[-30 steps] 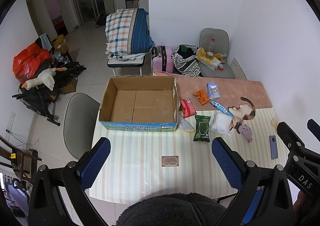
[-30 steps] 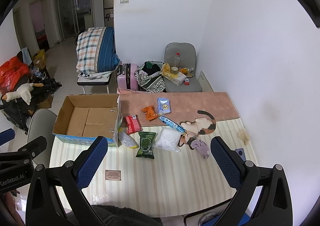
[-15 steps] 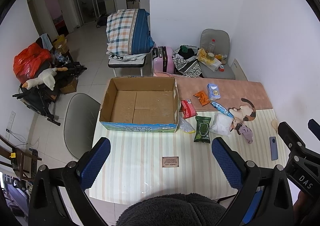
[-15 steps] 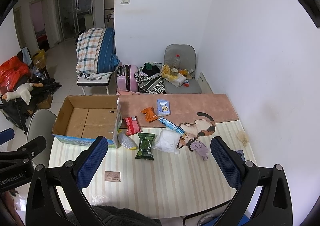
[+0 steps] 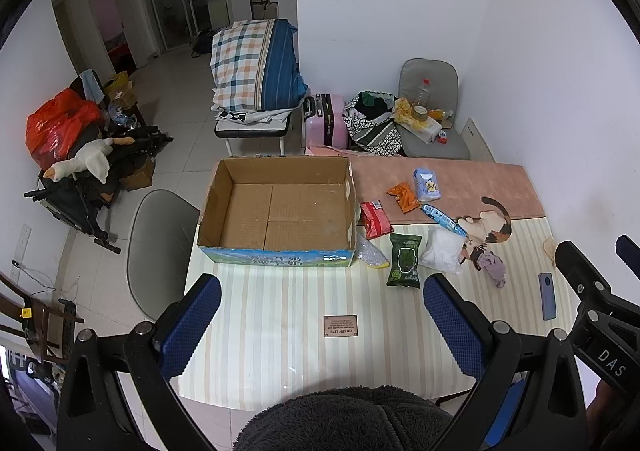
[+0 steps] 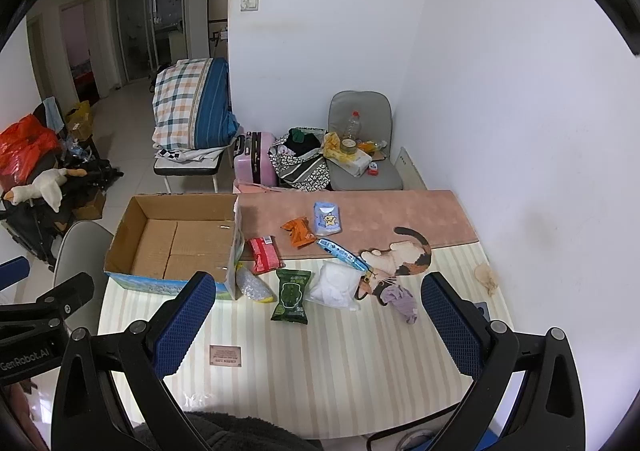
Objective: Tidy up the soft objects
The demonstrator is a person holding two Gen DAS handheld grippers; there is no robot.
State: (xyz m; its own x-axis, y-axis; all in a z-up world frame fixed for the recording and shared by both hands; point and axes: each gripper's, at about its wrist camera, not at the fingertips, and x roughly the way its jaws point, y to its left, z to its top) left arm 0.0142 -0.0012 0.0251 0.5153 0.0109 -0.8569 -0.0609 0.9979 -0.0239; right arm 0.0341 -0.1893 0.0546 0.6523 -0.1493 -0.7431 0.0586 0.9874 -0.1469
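An empty cardboard box point(image 5: 280, 211) stands on the striped table point(image 5: 280, 311), also in the right wrist view point(image 6: 176, 243). Right of it lie soft packs: a red pack point(image 5: 375, 219), a green pack point(image 5: 405, 260), a white bag point(image 5: 442, 254), an orange pack point(image 5: 404, 196), a light blue tissue pack point(image 5: 427, 184), a blue tube point(image 5: 444, 220) and a purple cloth point(image 5: 494, 269). My left gripper point(image 5: 322, 325) is open and empty, high above the near table. My right gripper point(image 6: 314, 321) is open and empty, likewise above the table.
A calico cat cutout point(image 5: 490, 227) and a pink mat point(image 5: 460, 187) lie at the far right. A phone point(image 5: 547, 296) lies by the right edge, a small card point(image 5: 340, 326) near the front. A grey chair point(image 5: 160, 247) stands left of the table.
Both views have shifted slightly; the table scene sits a little lower and closer. No object has moved and both grippers stay open.
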